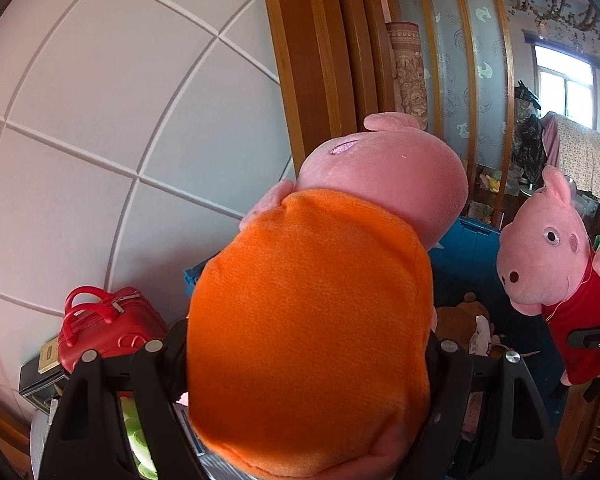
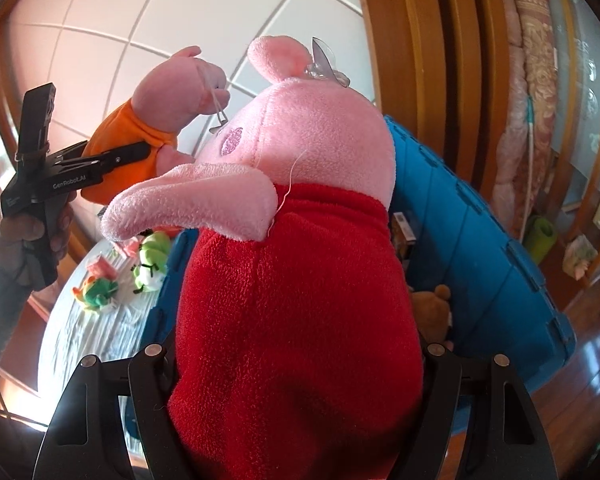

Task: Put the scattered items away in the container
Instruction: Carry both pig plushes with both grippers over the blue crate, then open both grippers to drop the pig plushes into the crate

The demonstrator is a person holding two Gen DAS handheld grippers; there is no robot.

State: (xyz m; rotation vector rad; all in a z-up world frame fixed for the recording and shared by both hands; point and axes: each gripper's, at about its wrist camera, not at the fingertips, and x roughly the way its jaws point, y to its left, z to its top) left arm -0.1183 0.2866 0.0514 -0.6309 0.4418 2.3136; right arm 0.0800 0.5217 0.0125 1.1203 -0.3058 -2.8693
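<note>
My left gripper (image 1: 300, 360) is shut on an orange-dressed pink pig plush (image 1: 308, 320), held up in the air; it also shows in the right wrist view (image 2: 140, 128). My right gripper (image 2: 296, 360) is shut on a red-dressed pink pig plush (image 2: 296, 300), which also shows in the left wrist view (image 1: 548, 264). Both plushes hang above a blue plastic bin (image 2: 472, 240), seen in the left wrist view (image 1: 472, 248) too. A brown bear plush (image 2: 432, 308) lies inside the bin.
A round table with a white cloth (image 2: 96, 328) holds small green plushes (image 2: 152, 264) and an orange-green one (image 2: 96, 292). A red bag (image 1: 108, 324) sits to the left. A wooden door frame (image 1: 312, 60) and rolled rugs (image 2: 532, 80) stand behind the bin.
</note>
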